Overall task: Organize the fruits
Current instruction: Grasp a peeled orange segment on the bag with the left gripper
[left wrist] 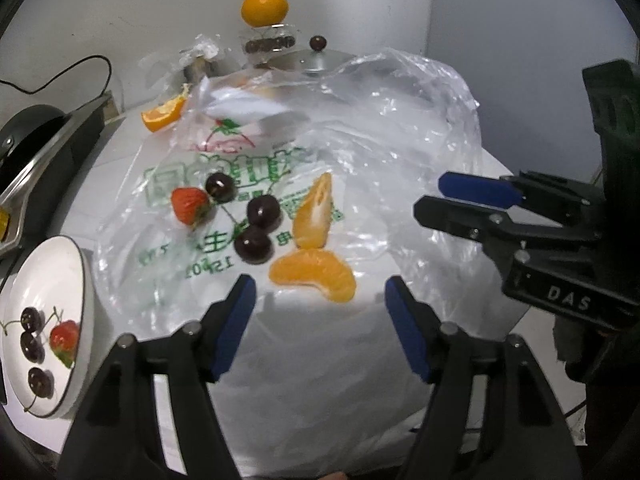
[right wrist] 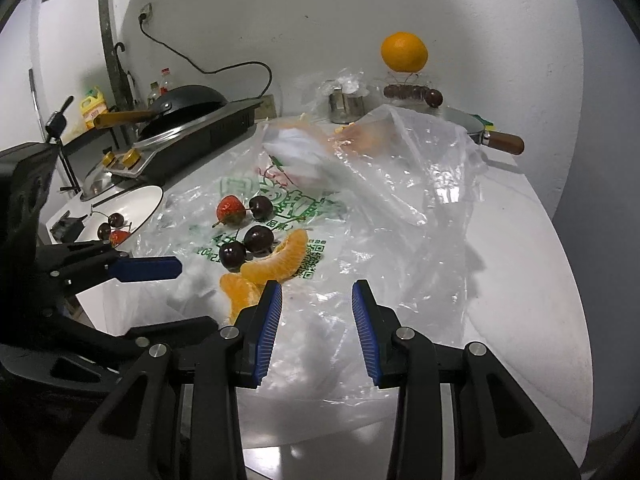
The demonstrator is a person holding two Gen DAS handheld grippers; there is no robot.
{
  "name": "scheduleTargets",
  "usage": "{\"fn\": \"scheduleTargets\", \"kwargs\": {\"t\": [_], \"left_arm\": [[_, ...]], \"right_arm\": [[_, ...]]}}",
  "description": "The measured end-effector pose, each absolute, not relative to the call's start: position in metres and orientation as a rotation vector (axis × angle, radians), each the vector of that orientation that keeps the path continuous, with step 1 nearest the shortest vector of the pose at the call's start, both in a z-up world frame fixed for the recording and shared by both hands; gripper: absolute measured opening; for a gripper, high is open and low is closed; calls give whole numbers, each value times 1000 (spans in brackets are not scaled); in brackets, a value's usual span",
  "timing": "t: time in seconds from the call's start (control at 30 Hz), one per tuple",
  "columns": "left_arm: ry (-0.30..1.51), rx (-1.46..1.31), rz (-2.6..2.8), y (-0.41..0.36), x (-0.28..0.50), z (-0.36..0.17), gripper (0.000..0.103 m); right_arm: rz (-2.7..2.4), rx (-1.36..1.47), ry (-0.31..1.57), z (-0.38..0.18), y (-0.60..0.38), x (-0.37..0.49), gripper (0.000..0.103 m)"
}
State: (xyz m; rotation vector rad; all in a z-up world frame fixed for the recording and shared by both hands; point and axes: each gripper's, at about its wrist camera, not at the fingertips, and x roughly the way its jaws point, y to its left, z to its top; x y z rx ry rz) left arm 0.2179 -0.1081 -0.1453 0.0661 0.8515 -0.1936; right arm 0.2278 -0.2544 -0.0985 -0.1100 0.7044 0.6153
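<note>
Left tool (left wrist: 320,292) released, jaws wide, nothing between them; it hovers low centre in the left wrist view, just short of the near orange segment (left wrist: 314,276); right tool (right wrist: 318,298) spread partway, empty, hanging over bare plastic bag (right wrist: 400,184), pads touching nothing.

Fruit left to sort lies mid-frame on the bag, which is spread over the white bench (right wrist: 520,280): two orange segments, three dark cherries (left wrist: 260,210), one strawberry (left wrist: 188,204); white plate (left wrist: 86,280) at lower left of the left wrist view already carries three cherries and a strawberry.

Handling guess: segments are light, soft, thin-skinned, likely to burst or slip if squeezed hard; take the near one across its thick middle, gentle close. Cherries are round, glossy, prone to roll or squirt out; centre the pads on the body. Strawberry bruises easily; grip the broad shoulder. The bag is slick and crinkled, so fruit may skate and film could get pinched along with it.
</note>
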Motion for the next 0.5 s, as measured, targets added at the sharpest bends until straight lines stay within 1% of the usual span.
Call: {"fn": "scheduleTargets", "kwargs": {"t": [0.07, 0.5], "left_arm": [[855, 73, -192, -112, 223, -148, 76], [936, 108, -125, -115, 260, -172, 76]], "right_arm": [[618, -103, 706, -100, -258, 231, 38], [643, -81, 709, -110, -265, 246, 38]]}}
